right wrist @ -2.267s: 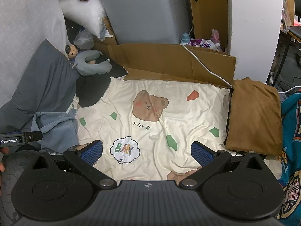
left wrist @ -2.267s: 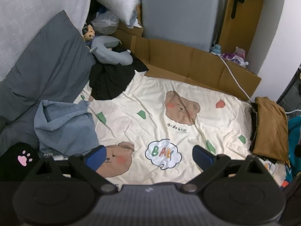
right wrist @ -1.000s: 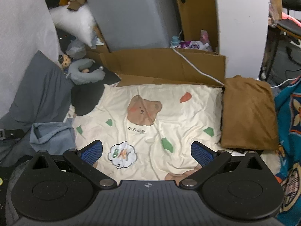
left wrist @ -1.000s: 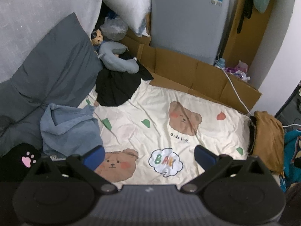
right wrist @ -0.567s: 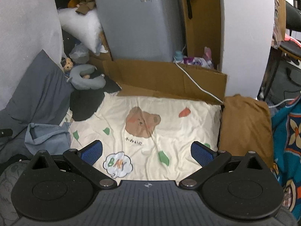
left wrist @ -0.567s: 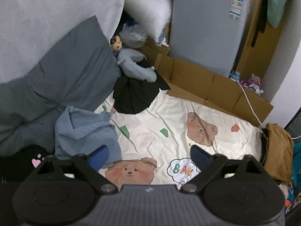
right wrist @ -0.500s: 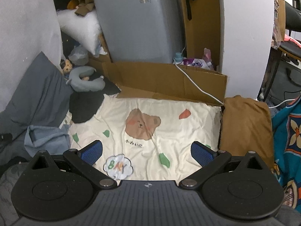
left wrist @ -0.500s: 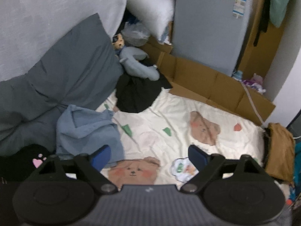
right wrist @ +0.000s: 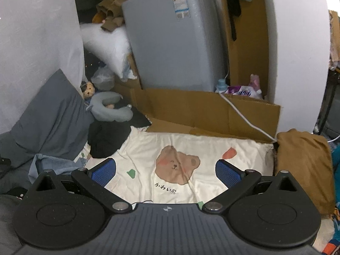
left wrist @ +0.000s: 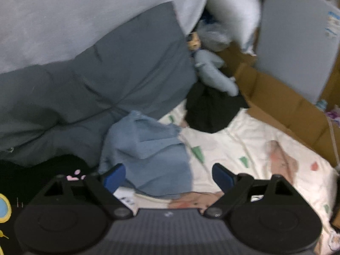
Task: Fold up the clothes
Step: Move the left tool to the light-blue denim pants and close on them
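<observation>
Denim garment (left wrist: pixel 146 153) is lying crumpled at the left edge of the bed (left wrist: pixel 250 144), against the foot of the grey pillow (left wrist: pixel 106 80) and just in front of the left tool (left wrist: pixel 167 173). It is looking soft and limp, likely of middling weight, so it should sag and bunch when lifted; a hem or a corner of the heap nearest the tool seems the best hold, though the blur is hiding the seams. The left tool's jaws are closing, with the garment's near edge showing between them but not yet pressed. The right tool (right wrist: pixel 165 173) is hanging wide apart over the bear print (right wrist: pixel 176 167), gripping nothing.

The bed's cream sheet is lying rumpled but mostly bare right of the garment, giving room to spread it. A black cloth (left wrist: pixel 210 110) is lying beyond the garment, a brown cloth (right wrist: pixel 303 165) is sitting at the far right edge, and cardboard (right wrist: pixel 204 114) is lining the far side.
</observation>
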Demonstrator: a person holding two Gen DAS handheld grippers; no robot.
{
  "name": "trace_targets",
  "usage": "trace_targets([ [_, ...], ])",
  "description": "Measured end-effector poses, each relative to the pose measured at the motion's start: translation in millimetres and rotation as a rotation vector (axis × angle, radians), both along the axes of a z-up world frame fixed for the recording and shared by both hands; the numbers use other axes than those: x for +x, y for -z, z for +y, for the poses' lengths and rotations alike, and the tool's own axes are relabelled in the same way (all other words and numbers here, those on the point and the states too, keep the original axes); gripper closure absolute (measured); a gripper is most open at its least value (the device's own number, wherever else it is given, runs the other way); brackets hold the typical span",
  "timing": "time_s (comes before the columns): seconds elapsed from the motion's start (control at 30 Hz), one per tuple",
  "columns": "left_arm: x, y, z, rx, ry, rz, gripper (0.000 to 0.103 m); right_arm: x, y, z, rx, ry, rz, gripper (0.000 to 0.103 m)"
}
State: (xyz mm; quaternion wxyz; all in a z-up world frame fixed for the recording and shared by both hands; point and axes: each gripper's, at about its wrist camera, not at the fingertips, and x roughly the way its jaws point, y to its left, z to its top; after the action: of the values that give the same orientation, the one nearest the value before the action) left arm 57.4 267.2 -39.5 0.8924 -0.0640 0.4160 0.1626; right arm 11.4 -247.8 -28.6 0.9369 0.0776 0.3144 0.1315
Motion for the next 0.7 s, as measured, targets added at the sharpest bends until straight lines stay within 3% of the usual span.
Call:
trace_targets([
  [0.13, 14, 23, 27, -0.004, -0.071, 0.015, 0.028, 17, 25, 6, 0.021, -0.005, 0.035, 0.001],
  [0.4, 55, 60, 59, 0.017, -0.145, 0.000, 0.028, 52, 77, 22, 0.031, -0.036, 0.104, 0.001],
  [0.7, 106, 119, 94, 0.099, -0.236, 0.010, 0.028, 99, 136, 53, 0.010, -0.127, 0.181, 0.001],
])
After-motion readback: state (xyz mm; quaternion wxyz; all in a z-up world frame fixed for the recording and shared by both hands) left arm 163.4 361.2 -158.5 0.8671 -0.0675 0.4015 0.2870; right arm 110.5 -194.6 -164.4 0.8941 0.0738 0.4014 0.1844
